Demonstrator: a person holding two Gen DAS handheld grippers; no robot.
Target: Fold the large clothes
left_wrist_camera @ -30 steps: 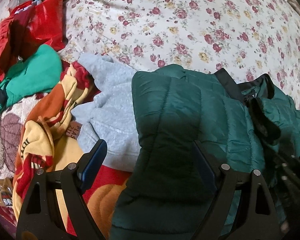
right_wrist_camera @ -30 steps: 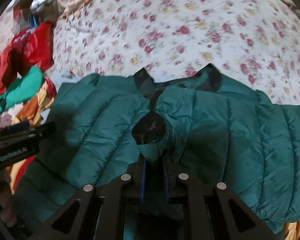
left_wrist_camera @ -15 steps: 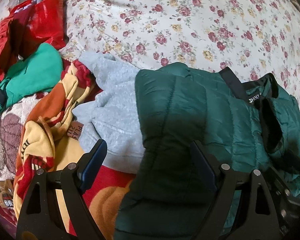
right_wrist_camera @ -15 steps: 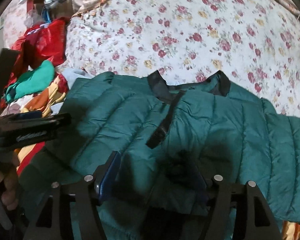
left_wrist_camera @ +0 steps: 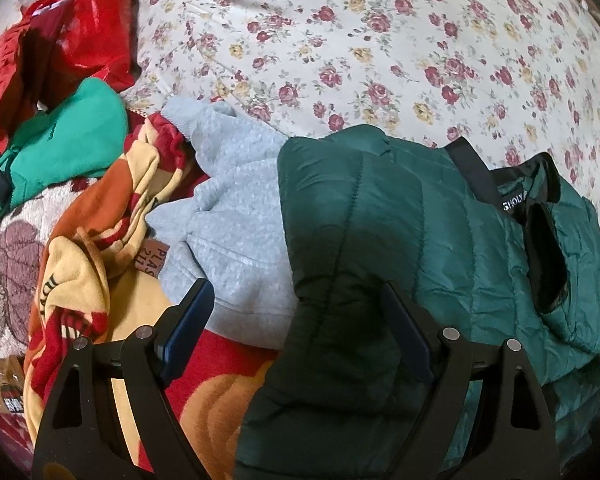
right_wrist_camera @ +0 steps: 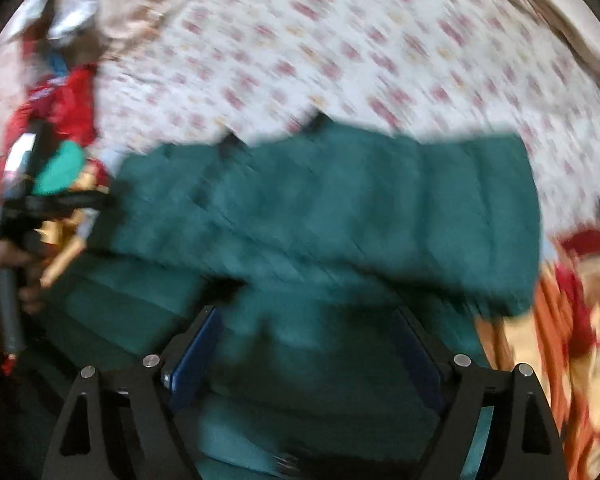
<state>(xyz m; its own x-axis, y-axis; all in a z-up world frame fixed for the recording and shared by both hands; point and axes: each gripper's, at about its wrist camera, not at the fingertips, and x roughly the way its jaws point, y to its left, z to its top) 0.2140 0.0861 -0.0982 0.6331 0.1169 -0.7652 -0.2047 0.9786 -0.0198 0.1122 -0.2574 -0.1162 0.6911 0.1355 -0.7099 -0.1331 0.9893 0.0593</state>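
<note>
A green puffer jacket lies spread on the flowered bedsheet, collar toward the bed's far side, its left edge overlapping a grey sweatshirt; the left gripper hangs above that edge with jaws wide apart, gripping nothing; the right gripper, in a blurred view, hovers over the jacket's near part, jaws also spread; red and green clothes and a patterned blanket crowd the bed's left side.

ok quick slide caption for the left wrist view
Open left gripper above a dark green puffer jacket beside a grey fleece on a floral bedsheet.
</note>
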